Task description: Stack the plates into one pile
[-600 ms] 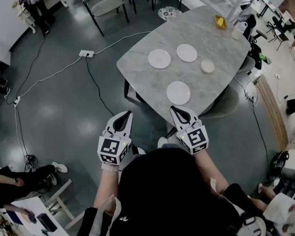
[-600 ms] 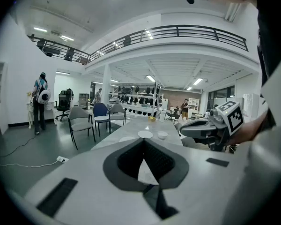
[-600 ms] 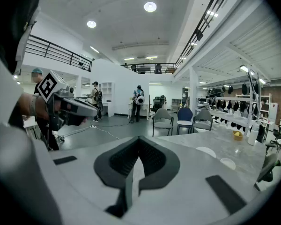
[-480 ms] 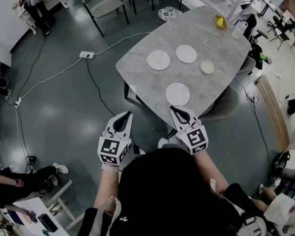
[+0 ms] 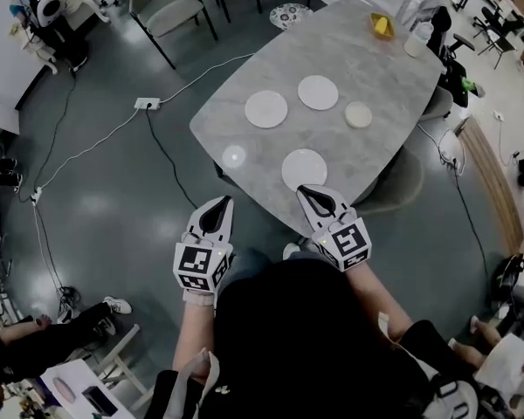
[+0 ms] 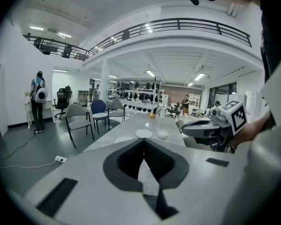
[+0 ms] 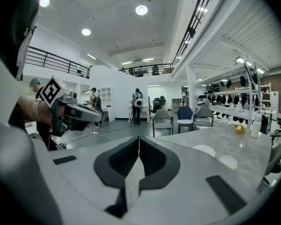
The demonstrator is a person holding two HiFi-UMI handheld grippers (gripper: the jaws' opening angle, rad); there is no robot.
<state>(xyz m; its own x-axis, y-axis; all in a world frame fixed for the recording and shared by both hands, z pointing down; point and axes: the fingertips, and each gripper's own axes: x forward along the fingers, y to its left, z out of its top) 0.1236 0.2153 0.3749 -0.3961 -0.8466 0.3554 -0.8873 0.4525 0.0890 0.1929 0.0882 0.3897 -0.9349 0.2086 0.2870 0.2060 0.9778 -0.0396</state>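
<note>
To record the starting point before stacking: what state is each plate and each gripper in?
near plate: flat, unstacked
left plate: flat, unstacked
far plate: flat, unstacked
small dish: flat, alone
left gripper: shut, empty
right gripper: shut, empty

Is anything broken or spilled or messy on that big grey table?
Nothing stands out. Three round white plates and a smaller round white dish lie flat and apart on the grey marble table. None looks chipped or tipped, as far as I can see. They are simply not stacked yet.
</note>
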